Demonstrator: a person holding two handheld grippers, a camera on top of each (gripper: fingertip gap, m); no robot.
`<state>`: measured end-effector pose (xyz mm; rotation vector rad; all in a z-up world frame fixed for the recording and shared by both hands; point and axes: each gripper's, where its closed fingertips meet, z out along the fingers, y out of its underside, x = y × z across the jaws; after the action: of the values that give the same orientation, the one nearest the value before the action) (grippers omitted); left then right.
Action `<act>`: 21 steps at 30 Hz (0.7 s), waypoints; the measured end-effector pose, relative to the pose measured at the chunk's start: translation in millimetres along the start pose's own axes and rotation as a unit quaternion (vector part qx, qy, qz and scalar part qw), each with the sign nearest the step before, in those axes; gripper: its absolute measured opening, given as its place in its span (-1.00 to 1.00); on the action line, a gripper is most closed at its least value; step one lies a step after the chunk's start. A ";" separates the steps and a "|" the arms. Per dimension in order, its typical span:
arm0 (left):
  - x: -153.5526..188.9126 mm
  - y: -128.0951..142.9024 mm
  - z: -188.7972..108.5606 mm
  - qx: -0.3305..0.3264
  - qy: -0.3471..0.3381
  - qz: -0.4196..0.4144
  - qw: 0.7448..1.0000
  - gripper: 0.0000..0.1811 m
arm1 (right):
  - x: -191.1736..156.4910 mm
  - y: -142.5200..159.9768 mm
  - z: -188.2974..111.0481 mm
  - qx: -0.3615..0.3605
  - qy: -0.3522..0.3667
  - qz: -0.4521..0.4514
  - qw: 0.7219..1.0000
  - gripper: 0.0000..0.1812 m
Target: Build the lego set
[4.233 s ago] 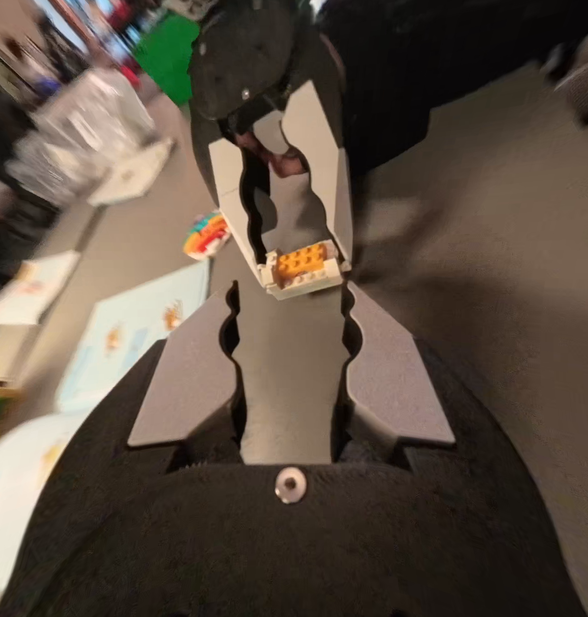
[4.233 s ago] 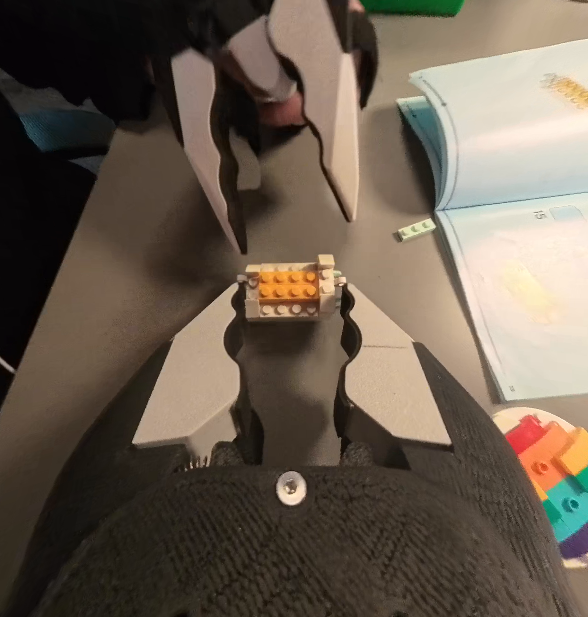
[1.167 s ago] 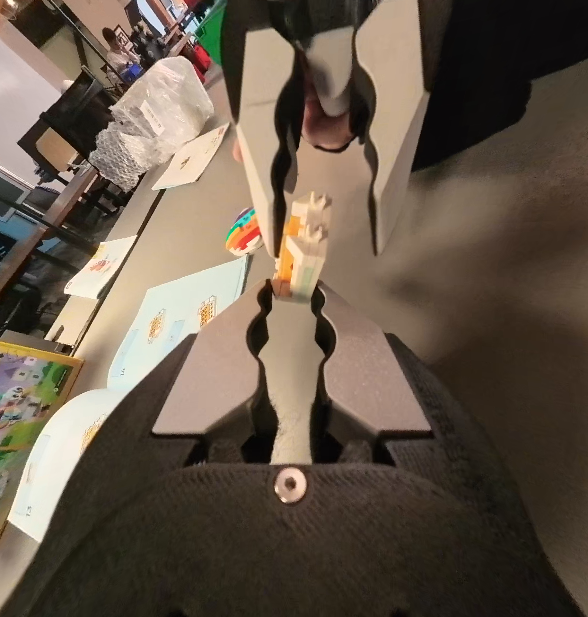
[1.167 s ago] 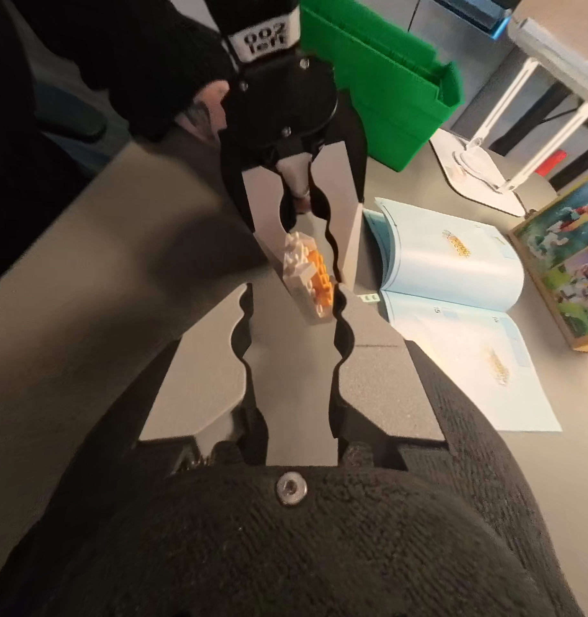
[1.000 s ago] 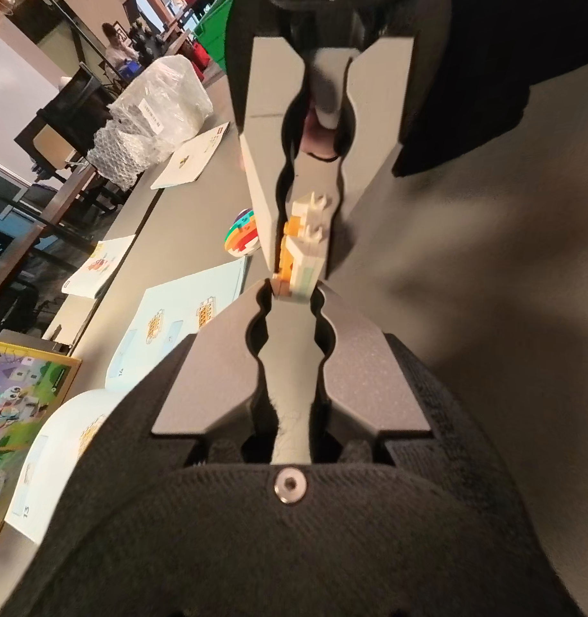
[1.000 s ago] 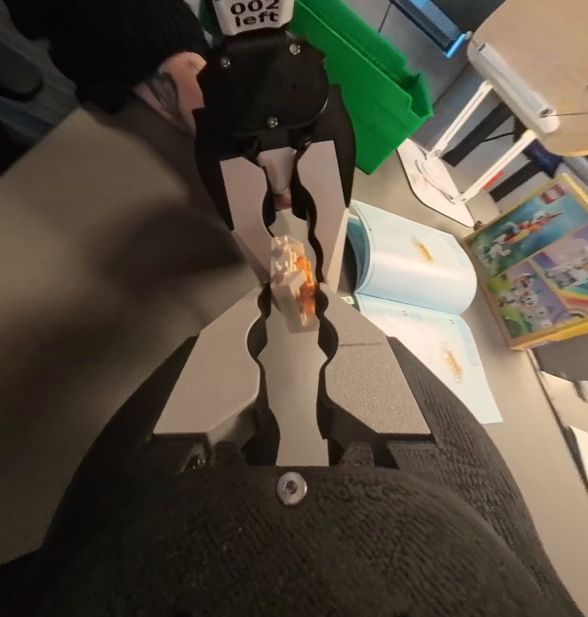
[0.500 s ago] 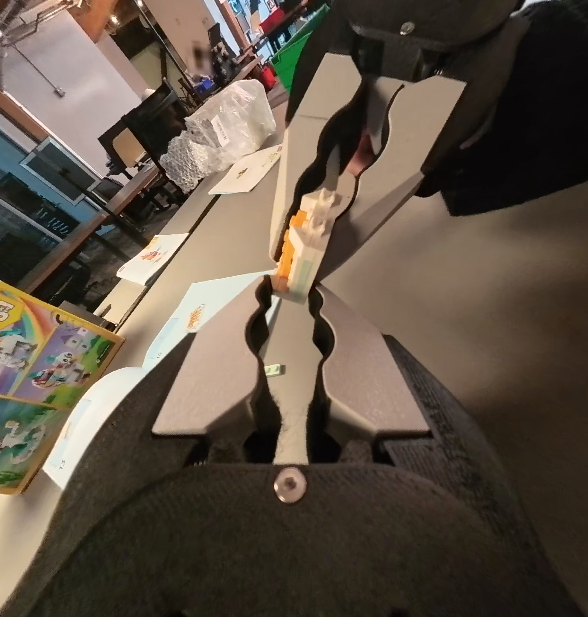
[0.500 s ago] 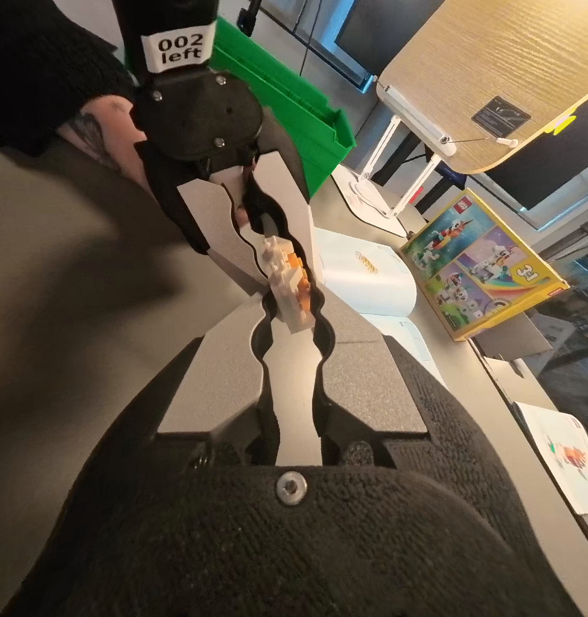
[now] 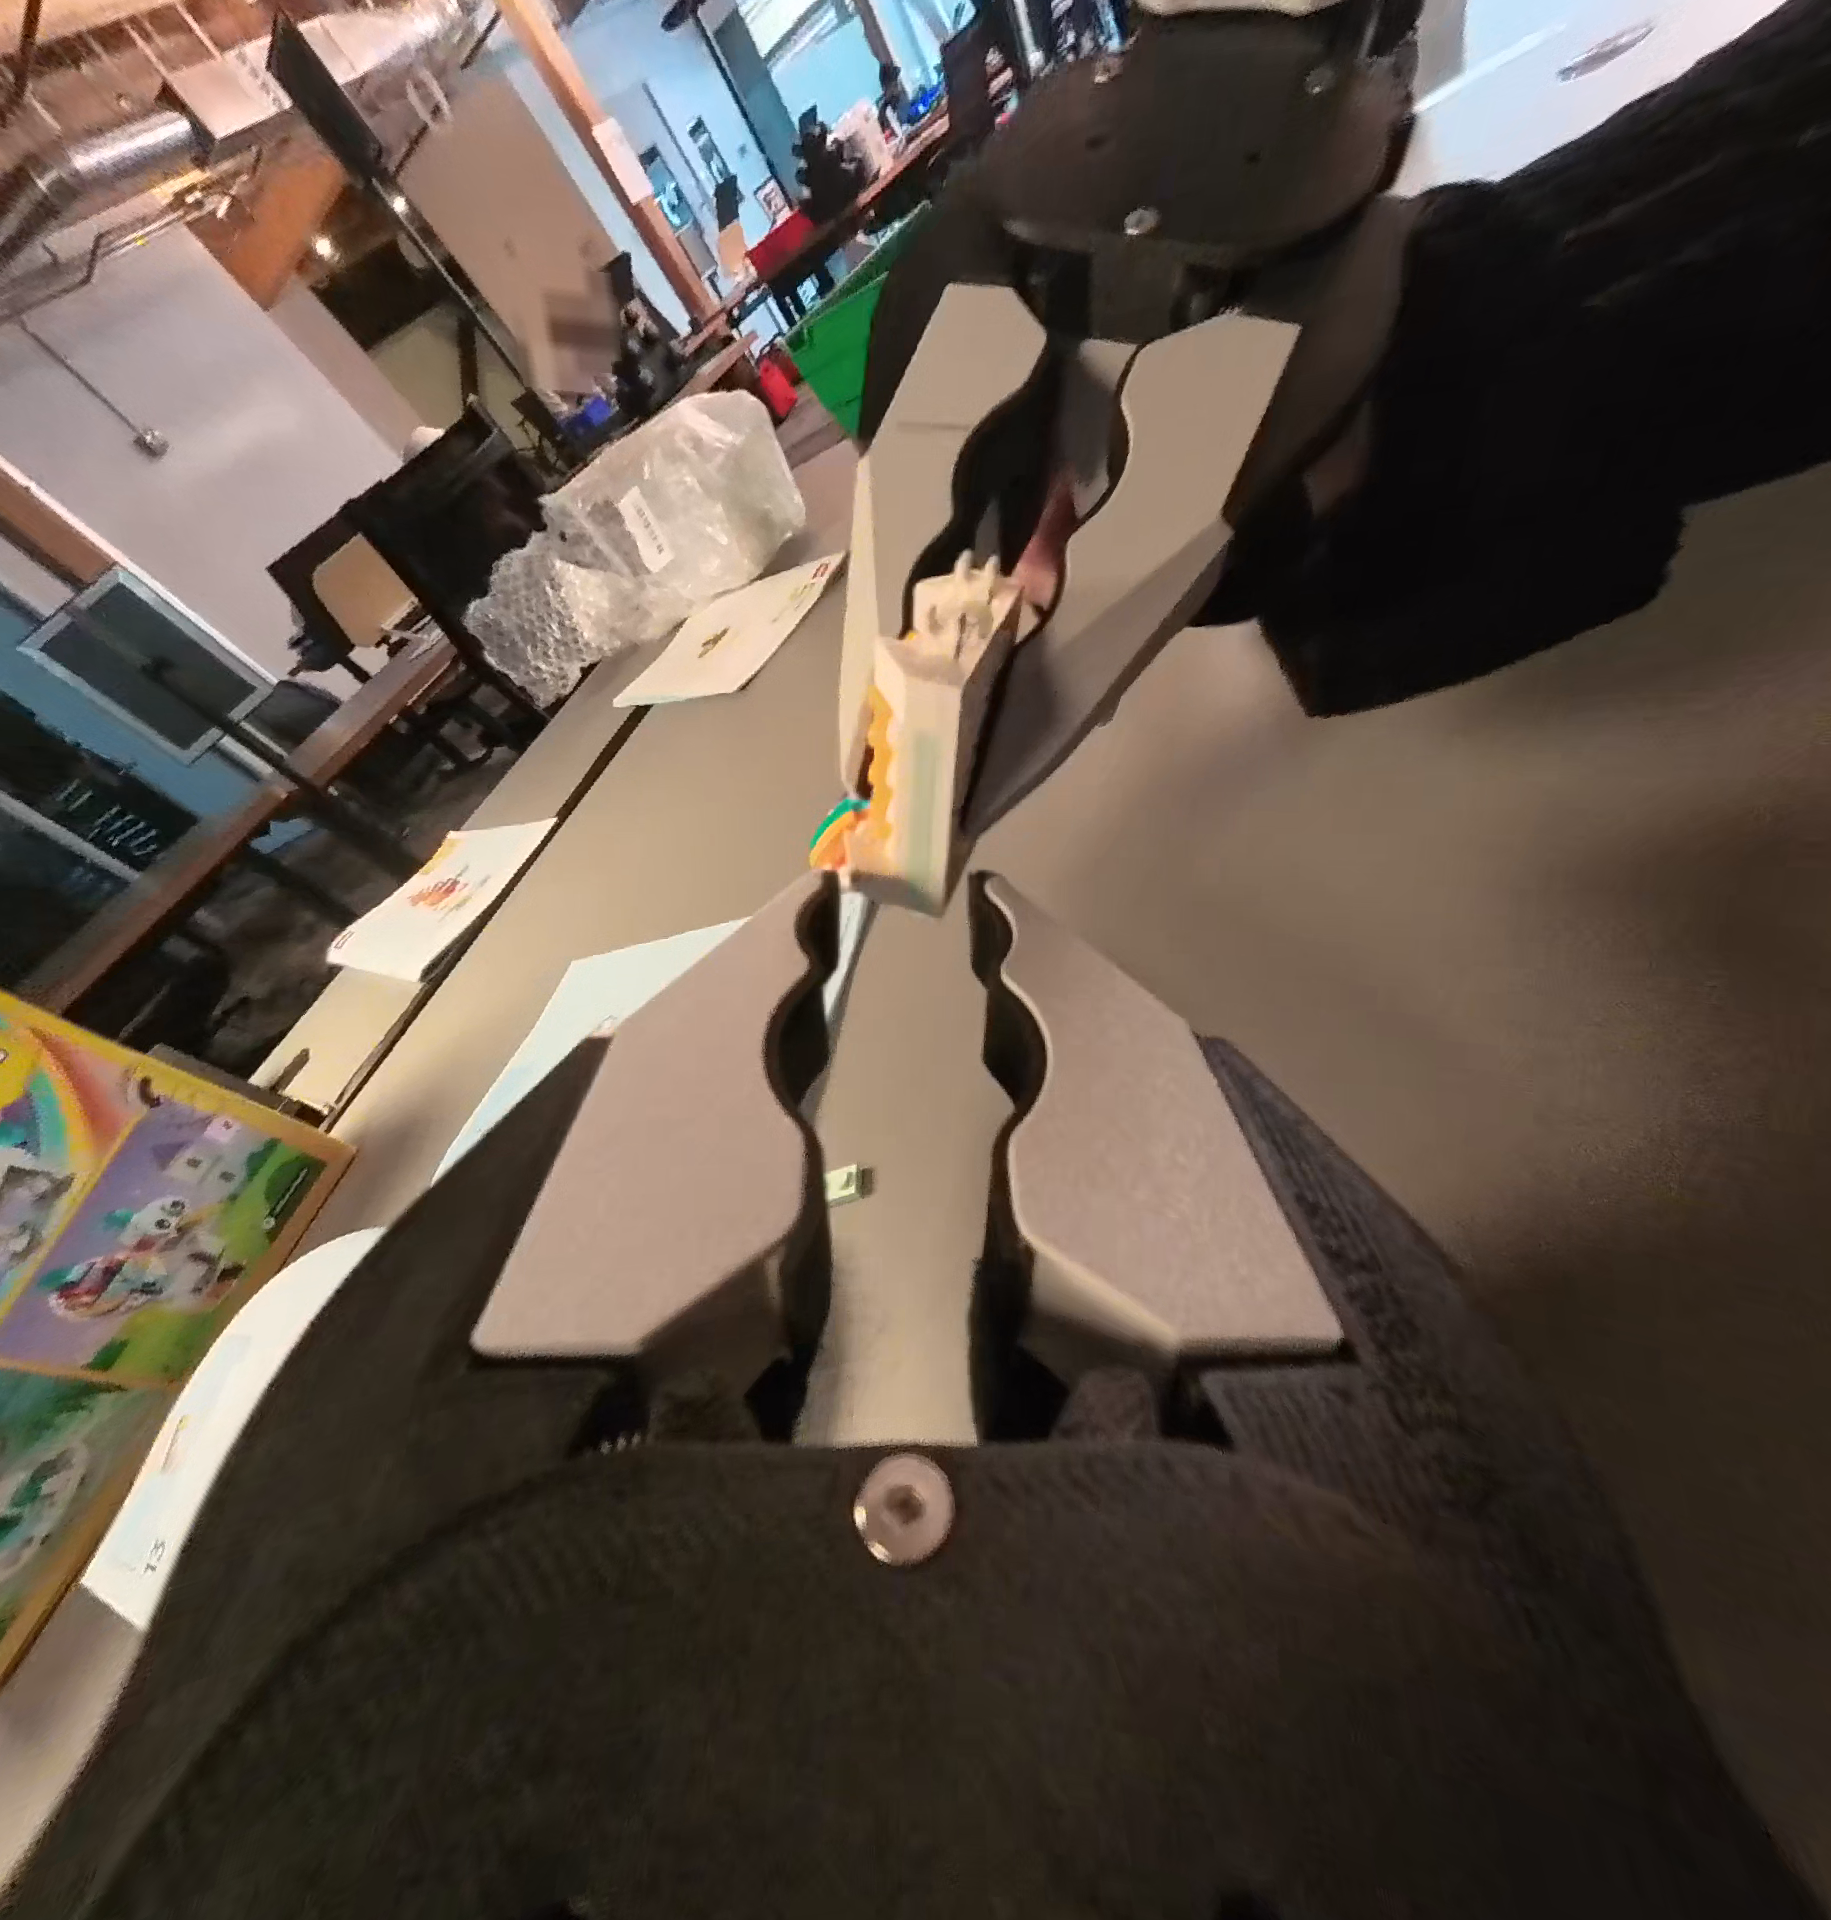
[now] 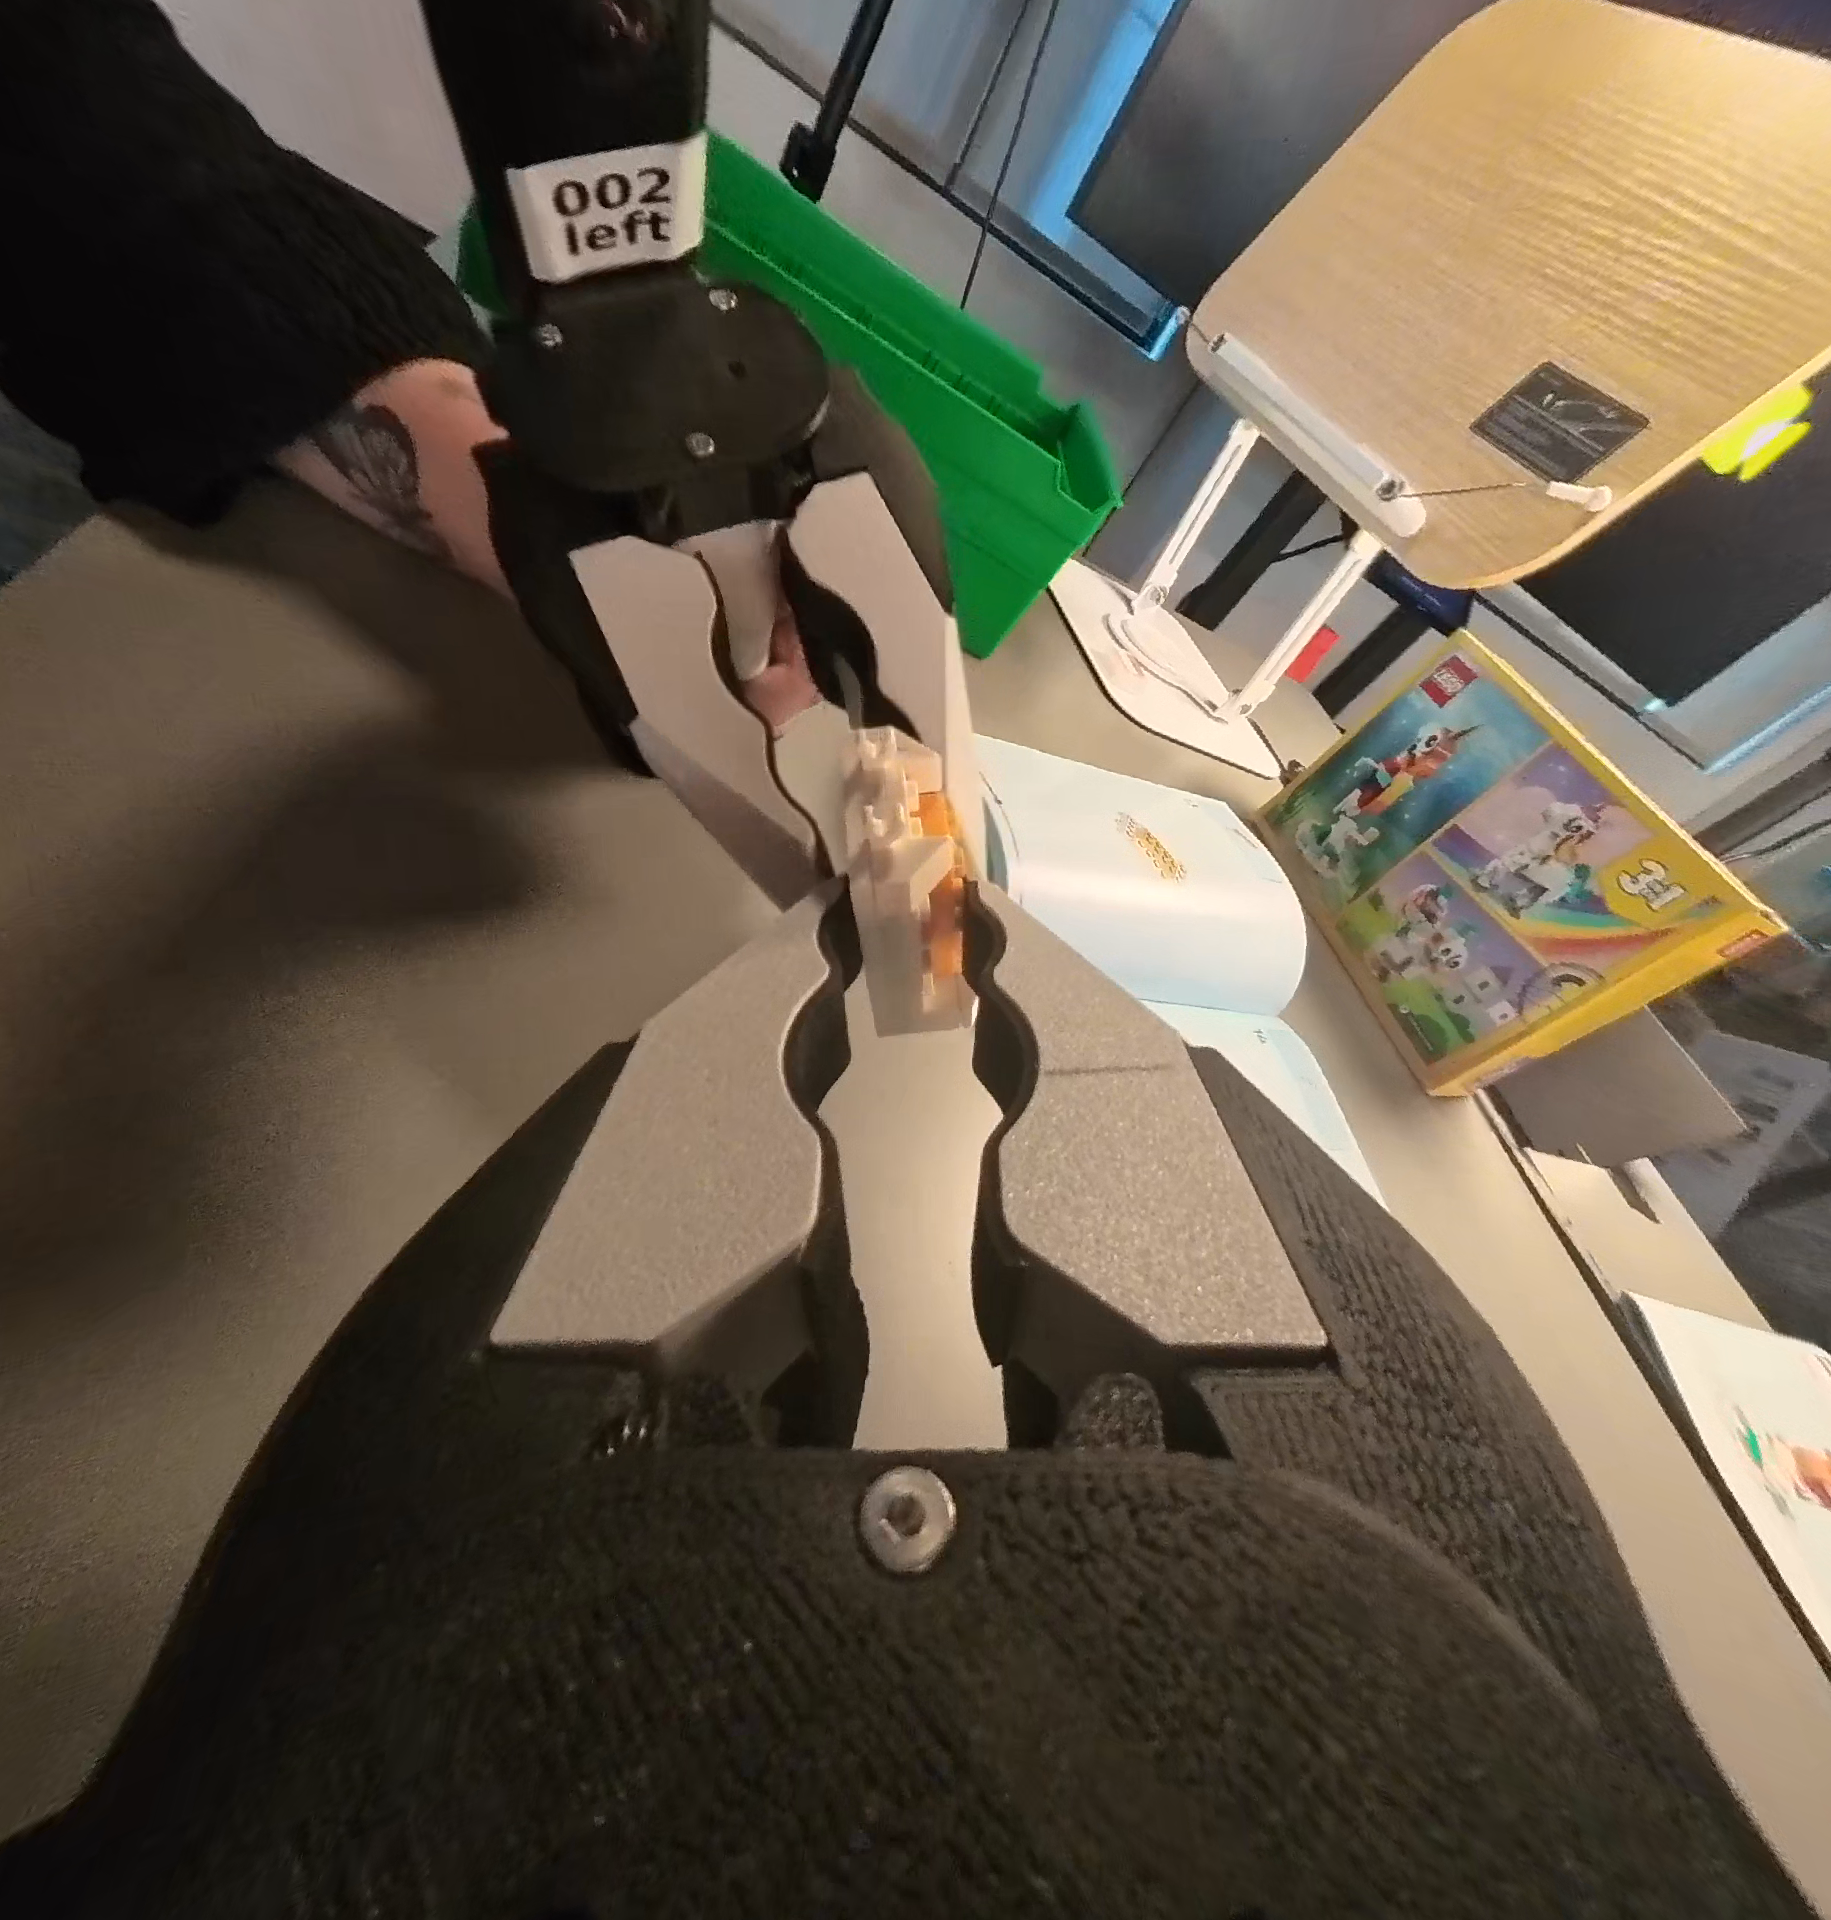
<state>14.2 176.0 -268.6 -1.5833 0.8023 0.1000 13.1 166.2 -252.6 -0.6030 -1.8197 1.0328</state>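
A small white and orange lego assembly is held in the air above the grey table. My right gripper is shut on its near end. In the left wrist view the assembly stands edge-on between the right gripper's fingers. My left gripper is open, its fingertips on either side of the assembly's lower end with a gap on each side. A small pale green plate lies on the table below.
An open instruction booklet and the set's box lie to the right. A green bin and a white lamp base stand behind. A rainbow lego piece, leaflets and plastic bags sit farther along. The tips of both grippers are at nearly the same place.
The right gripper closed on the assembly that the left gripper held. Both grippers tilted upward. The left jaws have now opened and drawn back a little from the assembly.
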 end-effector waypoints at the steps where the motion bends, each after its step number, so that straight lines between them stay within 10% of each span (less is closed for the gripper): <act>1: 0.2 -0.7 -1.3 0.003 0.004 -0.002 1.000 -0.75 | -0.2 -0.8 -1.5 0.004 -0.004 0.002 1.000 -0.81; 21: 14.6 -13.3 -8.4 0.048 0.059 -0.011 0.997 -0.79 | -13.6 -9.5 -9.7 0.035 -0.071 0.035 0.996 -0.81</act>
<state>29.0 161.6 -263.1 -1.5170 0.8686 -0.0469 28.1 154.8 -248.9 -0.5661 -1.8876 1.2094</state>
